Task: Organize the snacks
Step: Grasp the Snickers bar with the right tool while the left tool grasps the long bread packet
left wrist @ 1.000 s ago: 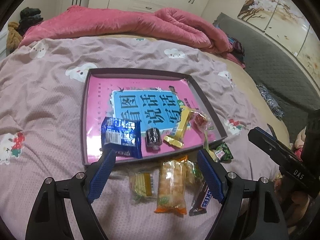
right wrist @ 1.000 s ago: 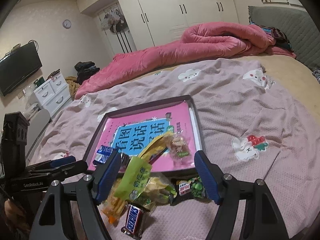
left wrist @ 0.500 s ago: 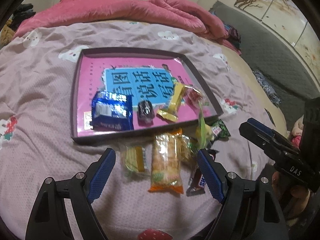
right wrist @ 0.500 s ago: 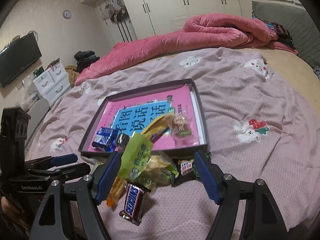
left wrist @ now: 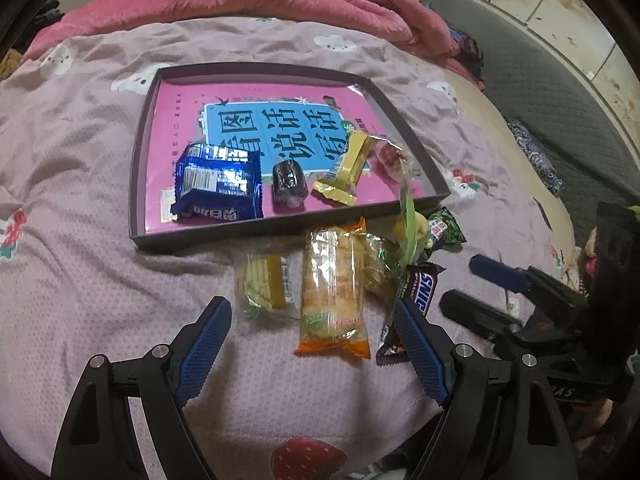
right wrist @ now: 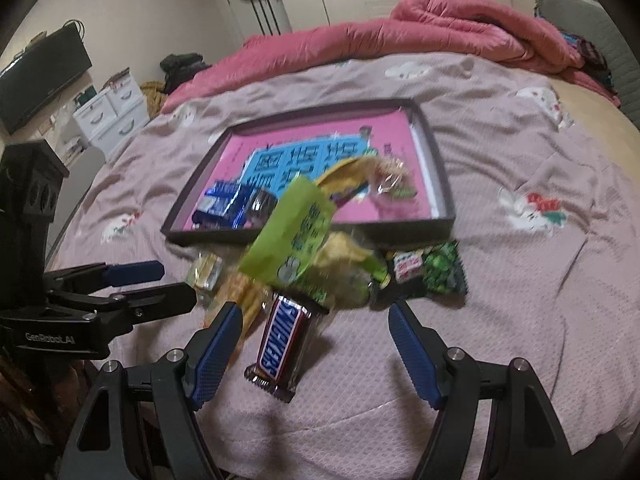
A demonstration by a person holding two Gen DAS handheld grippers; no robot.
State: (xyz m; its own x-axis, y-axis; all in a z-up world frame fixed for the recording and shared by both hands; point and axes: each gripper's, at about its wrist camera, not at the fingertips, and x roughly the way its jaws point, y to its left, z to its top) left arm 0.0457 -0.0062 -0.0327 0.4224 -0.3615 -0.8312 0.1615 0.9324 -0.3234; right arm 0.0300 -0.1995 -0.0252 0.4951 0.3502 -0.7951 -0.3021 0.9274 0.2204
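Right jaws gape around Snickers bar (right wrist: 280,344).

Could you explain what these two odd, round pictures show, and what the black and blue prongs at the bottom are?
There is no robot here: a person holds a two-finger claw in each hand, and a wide-angle camera on each looks forward along its fingers. One picture comes from the left claw, the other from the right claw; each also catches the other claw at its edge. Both stand open and hold nothing.

Below them is a bed with a pinkish sheet. On it sits a shallow dark tray with a pink printed bottom, holding a blue packet, a small dark sweet and a yellow bar. In front of the tray lie loose snacks, among them an orange-ended cracker pack, a Snickers bar and a green packet.
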